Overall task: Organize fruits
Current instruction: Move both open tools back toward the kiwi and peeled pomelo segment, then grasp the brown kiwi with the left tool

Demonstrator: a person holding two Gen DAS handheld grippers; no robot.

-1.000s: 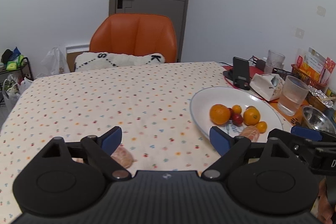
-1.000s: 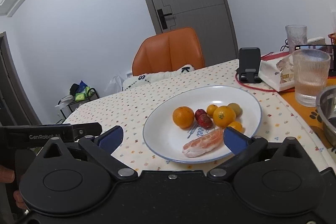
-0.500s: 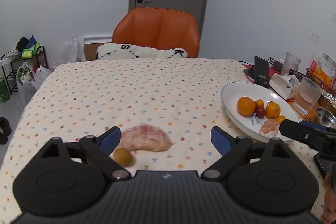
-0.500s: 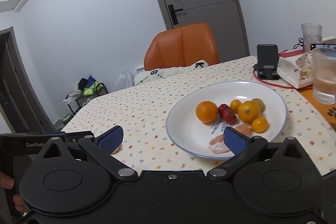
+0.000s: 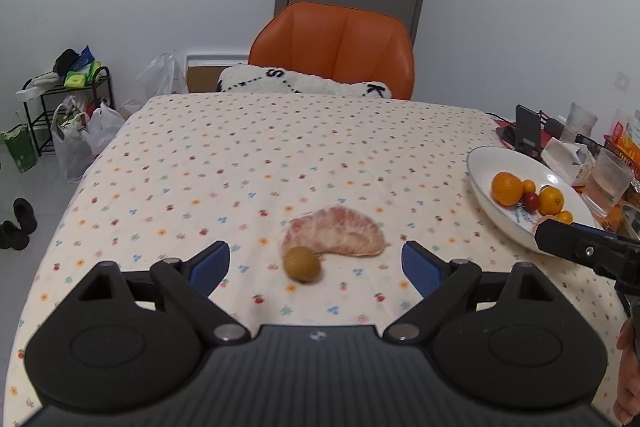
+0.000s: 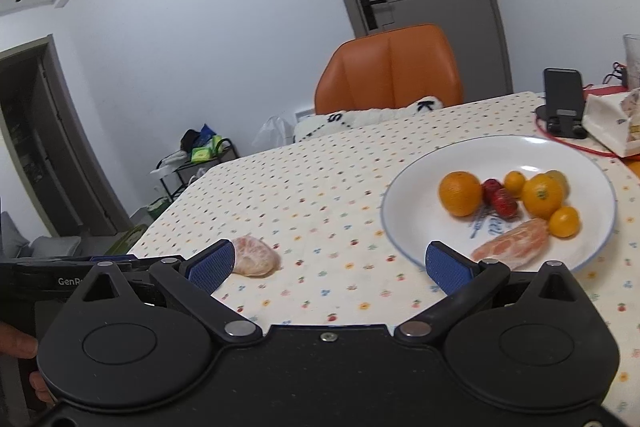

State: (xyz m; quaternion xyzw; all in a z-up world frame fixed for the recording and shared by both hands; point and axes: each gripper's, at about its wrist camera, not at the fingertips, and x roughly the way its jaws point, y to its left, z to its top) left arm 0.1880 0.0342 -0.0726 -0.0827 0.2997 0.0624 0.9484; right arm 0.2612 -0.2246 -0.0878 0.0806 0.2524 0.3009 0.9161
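A peeled pomelo segment [image 5: 335,237] lies on the dotted tablecloth with a small brown kiwi [image 5: 302,263] touching its near left side. My left gripper [image 5: 316,267] is open just in front of both, holding nothing. The white plate [image 6: 420,179] at the right carries a big orange [image 6: 460,193], smaller oranges, red fruits and another pomelo segment [image 6: 514,243]. My right gripper [image 6: 331,263] is open and empty, low over the cloth near the plate's rim. The loose pomelo segment [image 6: 256,255] sits by its left finger. The plate [image 5: 480,169] also shows in the left wrist view.
An orange chair [image 5: 334,47] with a white cushion stands at the table's far side. A phone stand [image 6: 562,99], a tissue pack [image 6: 610,123] and a ribbed glass [image 5: 608,181] crowd the right edge. A rack [image 5: 60,99] with bags stands on the floor at left.
My left gripper has drawn back and swung left, bringing the pomelo segment and kiwi between its fingers' line. My right gripper has shifted left, away from the plate. Both stayed open.
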